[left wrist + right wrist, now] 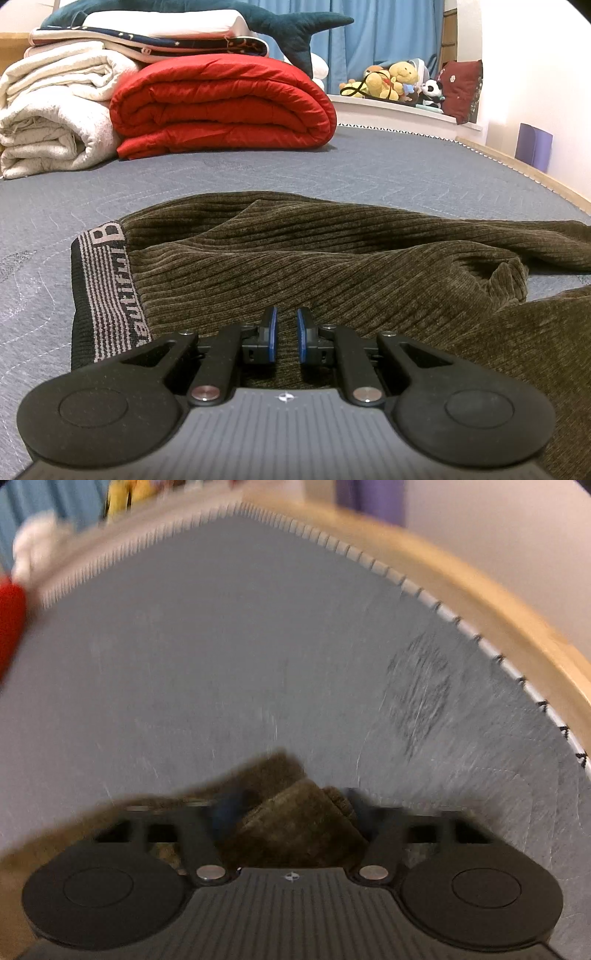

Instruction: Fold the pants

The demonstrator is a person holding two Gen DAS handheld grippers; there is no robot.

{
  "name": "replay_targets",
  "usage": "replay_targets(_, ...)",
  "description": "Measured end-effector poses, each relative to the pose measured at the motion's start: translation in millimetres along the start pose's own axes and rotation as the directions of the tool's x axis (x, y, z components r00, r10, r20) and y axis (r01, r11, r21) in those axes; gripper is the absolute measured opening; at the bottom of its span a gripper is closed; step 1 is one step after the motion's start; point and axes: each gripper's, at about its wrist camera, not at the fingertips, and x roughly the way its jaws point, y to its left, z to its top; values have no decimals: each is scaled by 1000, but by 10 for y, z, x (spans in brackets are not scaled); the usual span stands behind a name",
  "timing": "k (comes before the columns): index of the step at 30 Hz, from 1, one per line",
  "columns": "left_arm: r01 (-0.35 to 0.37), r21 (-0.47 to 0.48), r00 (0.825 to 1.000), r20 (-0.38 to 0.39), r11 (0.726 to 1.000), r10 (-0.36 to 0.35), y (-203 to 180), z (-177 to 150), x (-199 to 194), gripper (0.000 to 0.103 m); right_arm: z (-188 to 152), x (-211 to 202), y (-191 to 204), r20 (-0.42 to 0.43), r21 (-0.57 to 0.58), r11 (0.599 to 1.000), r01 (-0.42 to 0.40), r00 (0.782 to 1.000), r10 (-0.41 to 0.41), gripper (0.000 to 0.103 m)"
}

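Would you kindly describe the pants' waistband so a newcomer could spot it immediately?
On the grey quilted mattress, before the folded red quilt, lie olive-brown ribbed corduroy pants. Their black elastic waistband edges the left side. Unlike the plain cloth beside it, it carries pale stripes and woven lettering.

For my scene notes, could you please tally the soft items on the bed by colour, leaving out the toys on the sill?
Olive-brown: 1, pants
Red: 1, quilt
Cream: 1, blanket
Teal: 1, plush shark
Total: 4
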Motion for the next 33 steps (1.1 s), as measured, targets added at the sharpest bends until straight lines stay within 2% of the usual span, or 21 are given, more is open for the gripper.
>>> replay_targets(2,-1,1,1000,0,1000,1,-1,0,1,12,27,-33,84,24,-71,997,-17,1000,19,22)
replay_targets(3,0,0,1000,0,1000,0,3,-1,1,12,54,-84,112,68,-100,995,-29,997,36,17)
replay_targets(4,2,-1,1000,0,1000,-2,14,-4,3,12,95,-157,108,129,-87,995,-53,990,64,16)
replay_targets(5,0,2,1000,0,1000,0,4,-4,3,12,146,-243,85,206,-53,995,-84,974,93,16)
replay_targets(6,-1,4,1000,0,1000,1,5,-5,4,12,188,-340,79,300,-19,993,-115,947,115,16)
replay_targets(8,0,3,1000,-2,1000,0,13,-6,10,12,230,-508,133,498,18,988,-155,858,126,16)
replay_targets(9,1,2,1000,-2,1000,-1,15,-7,10,12,252,-508,204,540,33,988,-148,835,107,16)
replay_targets(10,2,2,1000,-1,1000,-2,17,-7,11,12,303,-457,293,545,50,990,-133,834,85,16)
replay_targets(12,3,0,1000,-2,1000,-3,22,-9,12,12,378,-277,492,518,60,996,-59,855,19,19)
replay_targets(14,4,0,1000,-3,1000,-4,20,-9,13,12,414,-73,638,477,66,997,29,877,-57,31)
replay_targets(15,4,1,1000,-3,1000,-4,19,-6,16,12,403,-15,665,461,73,997,34,885,-64,35)
replay_targets(16,4,2,1000,-3,1000,-4,17,-7,15,12,362,-10,647,465,79,997,12,884,-48,35)
replay_targets(18,5,0,1000,-3,1000,-5,17,-7,15,12,236,-104,517,504,105,994,-41,864,-17,40)
replay_targets(20,4,2,1000,-3,1000,-4,13,-5,15,12,94,-260,238,549,185,981,-55,834,-57,42)
replay_targets(21,3,3,1000,-3,1000,-3,8,-5,16,12,43,-301,79,554,238,968,-74,829,-73,43)
replay_targets(23,3,4,1000,-3,1000,-3,9,-3,15,12,-139,-357,-229,518,337,935,-112,851,-85,44)
replay_targets(24,2,4,1000,-3,1000,-2,7,-2,15,12,-244,-360,-334,491,364,925,-112,867,-89,44)
replay_targets(27,2,4,1000,-3,1000,-2,9,-2,15,12,-536,-334,-481,435,404,910,-90,895,-105,44)
replay_targets(30,2,5,1000,-3,1000,-2,6,-3,15,12,-686,-189,-474,378,412,894,-178,926,9,44)
replay_targets(32,2,4,1000,-3,1000,-2,9,-4,16,12,-678,-66,-392,357,402,888,-226,931,75,44)
replay_targets(33,3,3,1000,-4,1000,-3,7,-4,16,12,-678,-40,-338,359,403,885,-234,930,82,44)
